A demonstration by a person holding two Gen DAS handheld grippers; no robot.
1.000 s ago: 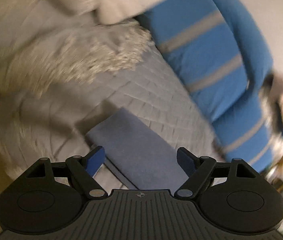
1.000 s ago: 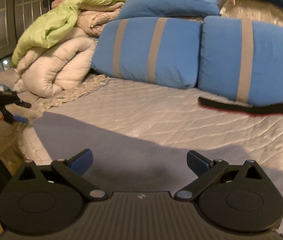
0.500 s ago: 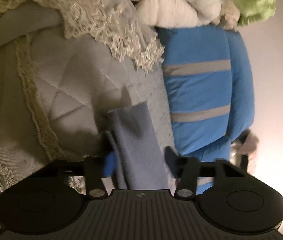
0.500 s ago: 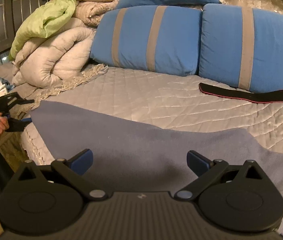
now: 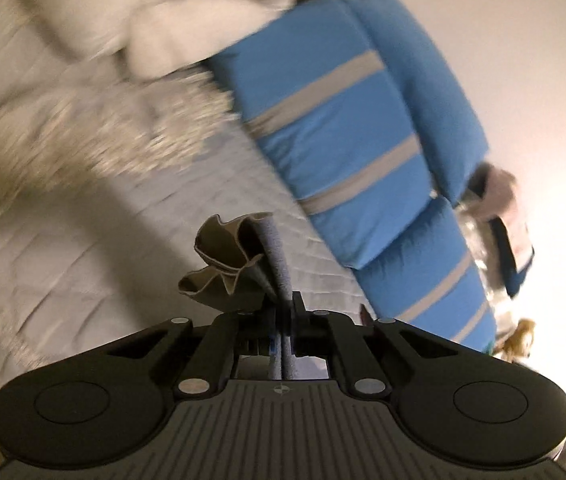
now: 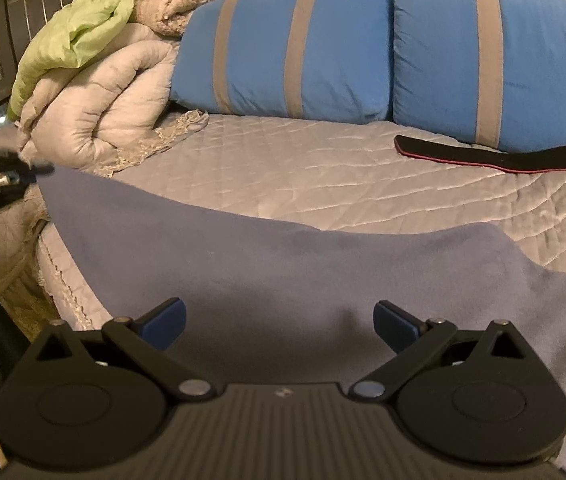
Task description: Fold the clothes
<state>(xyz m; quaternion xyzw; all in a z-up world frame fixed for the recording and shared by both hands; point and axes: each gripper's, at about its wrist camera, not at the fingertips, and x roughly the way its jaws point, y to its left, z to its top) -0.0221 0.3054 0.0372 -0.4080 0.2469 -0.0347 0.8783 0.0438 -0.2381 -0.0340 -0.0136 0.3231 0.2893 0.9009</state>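
Left wrist view: left tongs pinched tight on a bunched corner of the blue-grey cloth; the corner crumples and flops, so the cloth is judged soft, light, limp, best taken at corners or edges. Right wrist view: right tongs spread wide, holding nothing, over the cloth, which lies matte and fleecy across the bed, near the edge.

two striped pillows, one blue cloth, one black strap

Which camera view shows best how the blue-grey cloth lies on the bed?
The right wrist view: the blue-grey cloth spreads wide across the quilted bed. The left wrist view shows only a bunched corner pinched in the left gripper.
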